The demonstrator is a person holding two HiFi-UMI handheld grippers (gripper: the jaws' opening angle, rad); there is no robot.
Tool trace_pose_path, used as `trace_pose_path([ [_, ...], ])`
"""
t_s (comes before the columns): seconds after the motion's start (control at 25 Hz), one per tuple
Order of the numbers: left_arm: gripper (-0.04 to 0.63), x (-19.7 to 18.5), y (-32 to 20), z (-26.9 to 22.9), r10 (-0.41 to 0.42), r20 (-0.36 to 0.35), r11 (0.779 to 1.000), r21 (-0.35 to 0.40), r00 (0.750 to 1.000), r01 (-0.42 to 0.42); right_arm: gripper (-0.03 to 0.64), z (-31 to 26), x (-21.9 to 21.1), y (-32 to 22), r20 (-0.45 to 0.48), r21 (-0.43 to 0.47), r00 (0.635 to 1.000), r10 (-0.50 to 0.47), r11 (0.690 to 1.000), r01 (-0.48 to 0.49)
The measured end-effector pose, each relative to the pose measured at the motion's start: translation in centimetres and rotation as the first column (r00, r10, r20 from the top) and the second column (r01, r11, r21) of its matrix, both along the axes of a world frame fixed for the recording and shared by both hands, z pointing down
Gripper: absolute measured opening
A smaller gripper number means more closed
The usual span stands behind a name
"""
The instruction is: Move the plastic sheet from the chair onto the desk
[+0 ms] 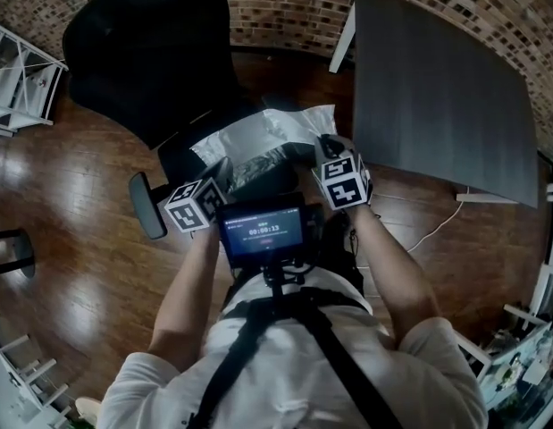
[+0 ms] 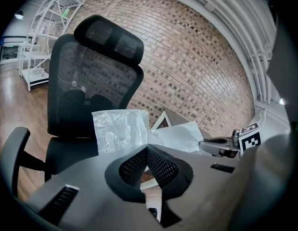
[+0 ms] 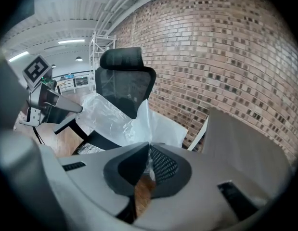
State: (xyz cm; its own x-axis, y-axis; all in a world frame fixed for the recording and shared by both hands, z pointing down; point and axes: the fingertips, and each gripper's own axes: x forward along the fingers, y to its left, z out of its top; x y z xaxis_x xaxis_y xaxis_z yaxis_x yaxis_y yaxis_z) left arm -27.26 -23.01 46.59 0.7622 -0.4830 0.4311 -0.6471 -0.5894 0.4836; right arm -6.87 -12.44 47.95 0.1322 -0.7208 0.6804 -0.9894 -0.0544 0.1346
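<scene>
We looked down on a wooden floor (image 1: 71,239) that ran up to a brick wall (image 1: 285,7). The grey counter (image 1: 437,88) stood on the right. To its left, near it but apart, stood the black mesh chair (image 1: 142,52) with its headrest towards the wall. The plastic sheet (image 1: 267,132), white and crinkled, lay over the chair's seat in front of the backrest, with its near edge drawn up between our two tools. The left gripper (image 2: 147,148) was at the sheet's left side, its jaws clenched on a pinch of the plastic. The right gripper (image 3: 149,146) was at the sheet's right side, its jaws likewise clamped on the film, which showed crumpled between them.
</scene>
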Motion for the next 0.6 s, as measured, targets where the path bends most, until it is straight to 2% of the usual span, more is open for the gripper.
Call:
trace_pose_path([
  [0.28,0.0,6.8,3.4,-1.2,0.044,0.023,0.999,0.008,0.999,-0.044,0.005,-0.6,6.1,3.8,0.022,0.015,0.999,0.036,0.999,-0.036],
  [0.6,0.0,16.7,8.5,-1.6,0.12,0.055,0.993,0.015,0.991,-0.121,0.005,-1.1,14.3,8.9,0.044,0.043,0.995,0.085,0.995,-0.087],
])
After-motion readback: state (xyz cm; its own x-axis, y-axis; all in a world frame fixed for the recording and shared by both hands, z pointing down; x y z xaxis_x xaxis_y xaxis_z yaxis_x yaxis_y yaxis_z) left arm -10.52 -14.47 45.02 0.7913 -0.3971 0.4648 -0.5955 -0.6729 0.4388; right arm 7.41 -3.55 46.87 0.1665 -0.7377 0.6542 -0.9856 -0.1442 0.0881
